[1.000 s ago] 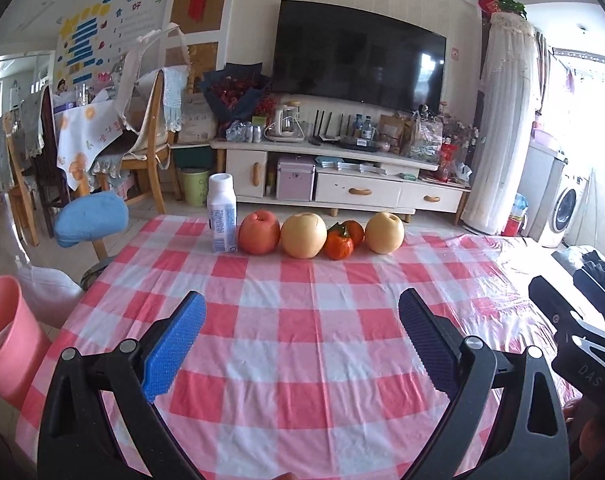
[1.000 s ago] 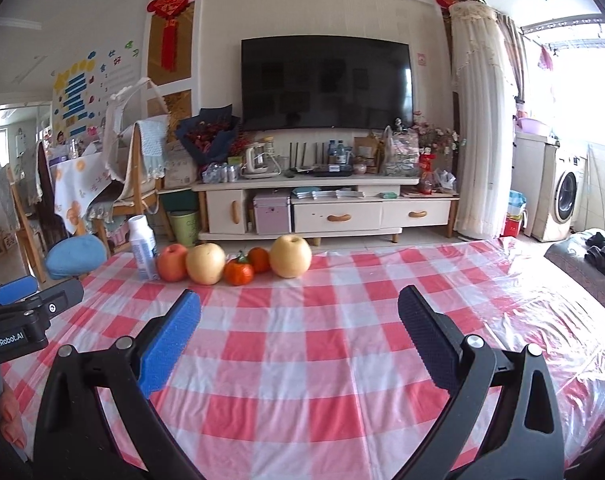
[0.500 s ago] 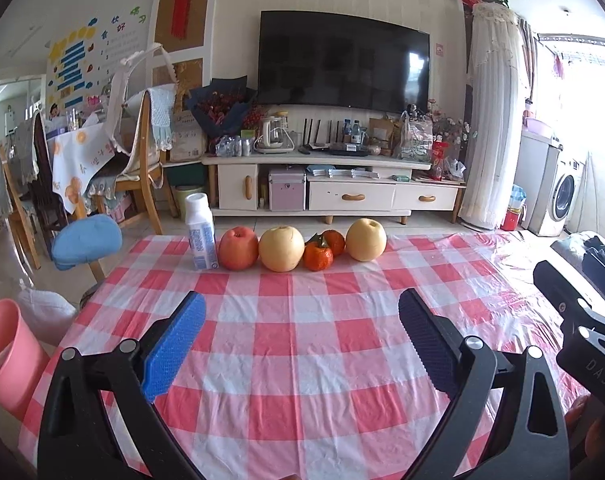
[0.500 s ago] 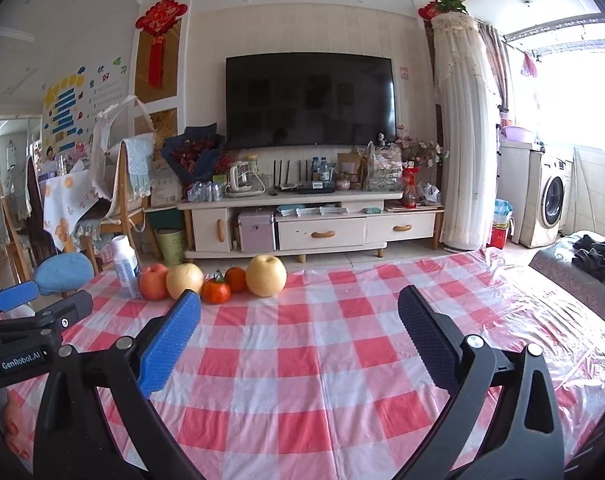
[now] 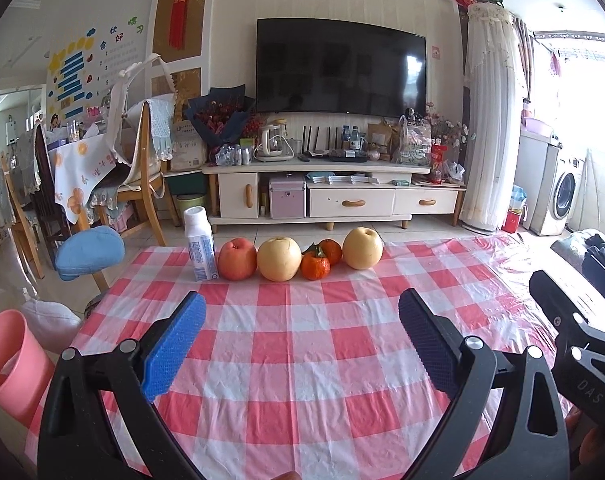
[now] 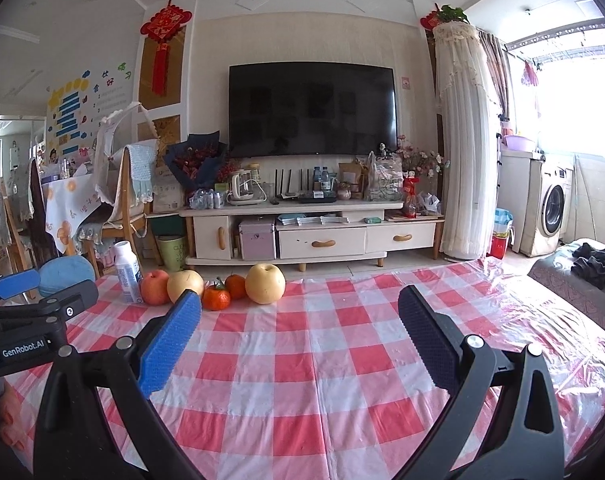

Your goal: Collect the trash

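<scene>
In the left wrist view, the left gripper (image 5: 302,316) is hovering over the near part of the table (image 5: 302,360), which is wearing a red and white checked cloth under clear plastic. Its jaws are standing wide apart and gripping nothing. Along the far edge of the table a row of things is sitting: a white plastic bottle (image 5: 200,244) is standing upright at the left end, just beside a red apple (image 5: 237,259); next a yellow pear (image 5: 279,259), then two oranges (image 5: 320,260) touching each other, and a second pear (image 5: 362,248) at the right end. A pink bin (image 5: 10,368) is standing off the table's left edge, low in the picture, with a blue stool (image 5: 89,253) farther back. The right gripper (image 5: 574,340) is showing at the right border as a black body; its jaws cannot be made out from here.

In the right wrist view, the right gripper (image 6: 298,316) is also hanging over the checked table (image 6: 322,360) with its jaws spread wide and nothing between them. The white plastic bottle (image 6: 128,272) is standing at the far left corner of the table, touching or nearly touching the red apple (image 6: 155,287), well apart from these jaws. The left gripper (image 6: 30,308) is reaching in from the left border, its blue pad pointing toward the bottle's side of the table. A television (image 6: 312,109) is hanging on the wall behind.
</scene>
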`<state>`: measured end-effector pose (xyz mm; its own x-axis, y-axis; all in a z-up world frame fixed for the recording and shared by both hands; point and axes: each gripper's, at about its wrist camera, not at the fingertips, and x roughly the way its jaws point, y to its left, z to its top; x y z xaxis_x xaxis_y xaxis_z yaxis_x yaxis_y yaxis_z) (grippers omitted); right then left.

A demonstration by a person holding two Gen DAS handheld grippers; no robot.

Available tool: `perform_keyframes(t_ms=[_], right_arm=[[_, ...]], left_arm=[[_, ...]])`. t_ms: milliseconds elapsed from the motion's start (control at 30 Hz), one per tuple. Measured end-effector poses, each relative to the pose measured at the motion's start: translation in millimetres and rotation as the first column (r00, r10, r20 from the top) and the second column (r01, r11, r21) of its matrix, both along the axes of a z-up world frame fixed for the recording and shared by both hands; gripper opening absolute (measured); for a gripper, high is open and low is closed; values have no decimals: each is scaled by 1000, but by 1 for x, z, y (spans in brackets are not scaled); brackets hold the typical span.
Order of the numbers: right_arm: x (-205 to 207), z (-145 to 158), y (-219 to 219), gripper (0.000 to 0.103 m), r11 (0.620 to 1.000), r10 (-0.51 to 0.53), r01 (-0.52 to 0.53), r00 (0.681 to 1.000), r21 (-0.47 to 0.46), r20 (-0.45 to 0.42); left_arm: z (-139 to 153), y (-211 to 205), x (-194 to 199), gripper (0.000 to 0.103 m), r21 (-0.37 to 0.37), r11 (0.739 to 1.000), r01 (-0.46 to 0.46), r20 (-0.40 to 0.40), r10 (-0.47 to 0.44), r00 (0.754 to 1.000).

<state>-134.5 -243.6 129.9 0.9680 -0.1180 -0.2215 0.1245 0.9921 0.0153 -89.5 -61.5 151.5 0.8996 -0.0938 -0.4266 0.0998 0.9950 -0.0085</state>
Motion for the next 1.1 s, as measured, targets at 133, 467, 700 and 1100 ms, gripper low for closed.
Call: perform_keyframes(t_ms=[133,467,700,1100], right_arm=[[3,-1,5,99,1000,11,-11,1000,-6,-14],[11,-5,1,99,999,24,-22,998,37,-56],[15,-10,6,99,999,41,-40,997,18,-69],[18,-14,11,99,999,52,-51,996,15,-73]], left_arm=[[-1,1,0,96,2,1000,-5,0,5,1000],[-6,6,4,96,15,1000,-19,-9,19,1000],[-10,8,5,96,11,1000,-21,-15,21,1000],[-14,10,10,96,10,1000,-22,-15,23,1000]])
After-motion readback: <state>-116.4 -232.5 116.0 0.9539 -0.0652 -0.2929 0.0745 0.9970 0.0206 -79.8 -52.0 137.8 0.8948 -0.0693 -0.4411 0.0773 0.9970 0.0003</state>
